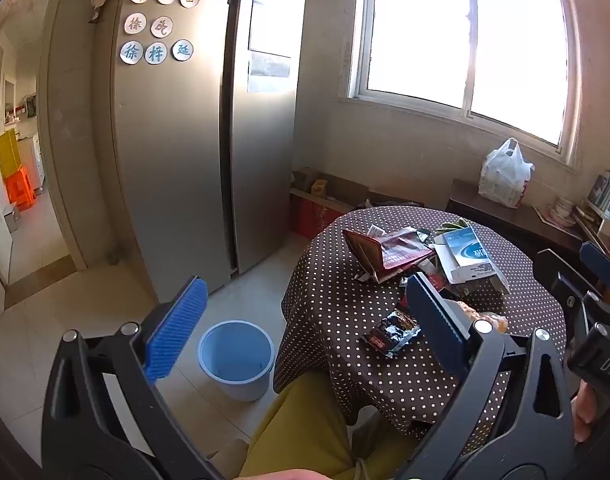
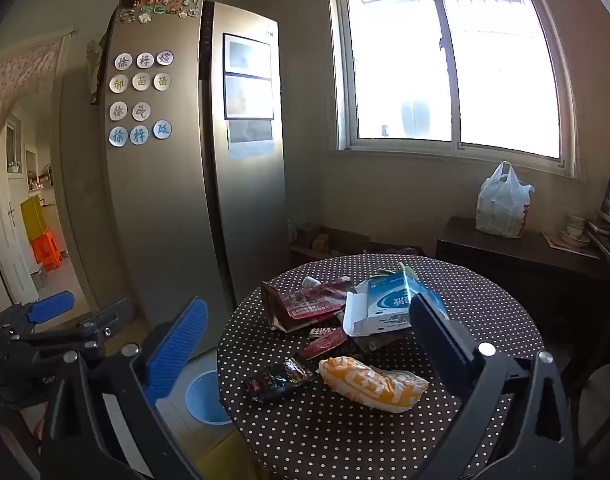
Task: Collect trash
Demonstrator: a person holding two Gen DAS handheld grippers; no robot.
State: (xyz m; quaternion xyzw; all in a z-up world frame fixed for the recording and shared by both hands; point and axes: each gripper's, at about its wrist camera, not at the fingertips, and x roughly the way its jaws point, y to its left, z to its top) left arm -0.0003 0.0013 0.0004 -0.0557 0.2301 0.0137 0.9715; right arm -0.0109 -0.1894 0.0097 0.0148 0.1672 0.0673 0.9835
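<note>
Each hand-held tool, the left gripper (image 1: 305,320) and the right gripper (image 2: 309,344), has black plastic arms with silver round screw heads and ribbed blue finger pads (image 1: 177,328), while the person wears mustard-yellow trousers (image 1: 305,424).

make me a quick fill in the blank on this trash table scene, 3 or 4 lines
1. The blue bucket stands on the ____ beside the table.
2. The tablecloth is brown with white ____.
3. Both the left claw and the right claw are ____, holding nothing.
4. The white plastic bag sits below the ____.

Missing words: floor; dots; open; window
</note>
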